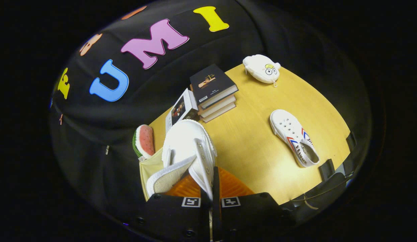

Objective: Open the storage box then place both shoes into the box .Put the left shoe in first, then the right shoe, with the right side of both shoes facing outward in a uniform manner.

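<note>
The claw (pixel 210 196) pinches one white canvas shoe (pixel 188 153) by its side wall. A second white canvas shoe with red and blue stripes (pixel 294 136) lies beyond, well apart, on the yellow wooden worktop (pixel 249 141).

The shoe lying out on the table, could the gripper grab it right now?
Probably not: the gripper is shut on a white shoe, so its fingers are taken. The other shoe lies unobstructed on the table.

- White canvas sneaker (pixel 190 148): matt cloth, ribbed rubber sole.
- Table (pixel 255 141): smooth, light wood-grain finish.
- Books (pixel 213 92): paper, slightly glossy covers.
- Pouch (pixel 261 69): soft white cloth.
</note>
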The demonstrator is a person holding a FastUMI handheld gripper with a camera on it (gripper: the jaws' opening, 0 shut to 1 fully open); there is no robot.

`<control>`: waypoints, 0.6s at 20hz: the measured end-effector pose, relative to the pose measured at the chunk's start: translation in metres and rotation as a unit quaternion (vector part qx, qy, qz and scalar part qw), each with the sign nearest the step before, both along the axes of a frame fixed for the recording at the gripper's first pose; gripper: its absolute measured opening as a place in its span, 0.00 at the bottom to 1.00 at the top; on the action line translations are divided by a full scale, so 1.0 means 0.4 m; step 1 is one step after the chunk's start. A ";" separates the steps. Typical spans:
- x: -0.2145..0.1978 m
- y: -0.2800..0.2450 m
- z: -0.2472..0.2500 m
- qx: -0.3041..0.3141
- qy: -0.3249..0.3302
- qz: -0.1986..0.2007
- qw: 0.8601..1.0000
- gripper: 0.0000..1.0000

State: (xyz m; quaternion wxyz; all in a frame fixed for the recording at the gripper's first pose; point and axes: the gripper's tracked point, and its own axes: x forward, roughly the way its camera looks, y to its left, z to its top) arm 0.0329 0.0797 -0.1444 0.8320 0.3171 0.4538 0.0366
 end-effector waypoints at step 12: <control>-0.002 0.526 -0.025 0.059 0.022 0.097 0.993 0.08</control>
